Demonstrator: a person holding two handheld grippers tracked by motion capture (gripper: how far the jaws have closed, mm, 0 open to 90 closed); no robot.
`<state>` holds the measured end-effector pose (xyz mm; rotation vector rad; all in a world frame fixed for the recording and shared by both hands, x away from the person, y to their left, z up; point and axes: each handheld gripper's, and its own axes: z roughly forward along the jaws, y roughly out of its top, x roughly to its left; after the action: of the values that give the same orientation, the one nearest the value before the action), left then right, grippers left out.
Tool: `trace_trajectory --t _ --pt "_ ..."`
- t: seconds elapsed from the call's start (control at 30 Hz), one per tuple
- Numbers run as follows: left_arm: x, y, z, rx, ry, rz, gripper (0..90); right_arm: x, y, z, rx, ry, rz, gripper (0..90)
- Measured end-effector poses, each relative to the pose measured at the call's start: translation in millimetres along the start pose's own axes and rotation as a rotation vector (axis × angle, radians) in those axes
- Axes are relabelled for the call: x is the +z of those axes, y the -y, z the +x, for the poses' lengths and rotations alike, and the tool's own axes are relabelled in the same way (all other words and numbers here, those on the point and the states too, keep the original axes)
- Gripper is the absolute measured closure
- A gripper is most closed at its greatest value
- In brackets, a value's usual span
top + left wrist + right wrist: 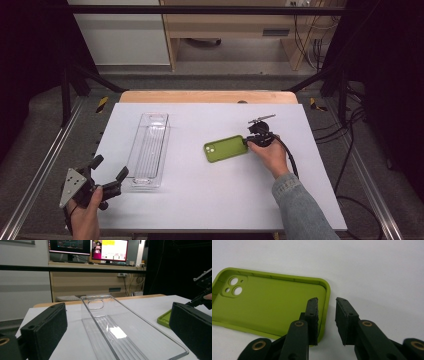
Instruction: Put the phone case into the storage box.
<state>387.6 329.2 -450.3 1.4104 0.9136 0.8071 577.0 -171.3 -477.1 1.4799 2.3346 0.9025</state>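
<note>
A lime-green phone case (226, 148) lies inside-up on the white table, right of centre, with its camera cut-outs at the left end. My right gripper (248, 141) is at its right end. In the right gripper view the case (269, 300) has its short end wall standing between the jaws of my right gripper (327, 301): one pad is inside the case, the other outside with a gap showing. My left gripper (110, 166) rests open at the near left corner, pointing at a clear plastic tray (135, 150). The tray (86, 305) lies between the wide-open jaws of my left gripper (117, 322).
The white tabletop (200, 200) has a wooden strip (207, 96) along its far edge. Black frame posts stand at both sides, and cables (345, 150) run along the floor at the right. Monitors (87, 246) sit on a desk beyond the table.
</note>
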Motion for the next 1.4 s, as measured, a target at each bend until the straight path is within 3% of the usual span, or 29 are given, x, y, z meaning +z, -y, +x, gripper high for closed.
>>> trace_trajectory --t 1.4 --pt "1.0 0.4 -1.5 0.004 0.009 0.007 1.2 6.0 2.4 -0.4 0.048 -0.028 0.025 81.8"
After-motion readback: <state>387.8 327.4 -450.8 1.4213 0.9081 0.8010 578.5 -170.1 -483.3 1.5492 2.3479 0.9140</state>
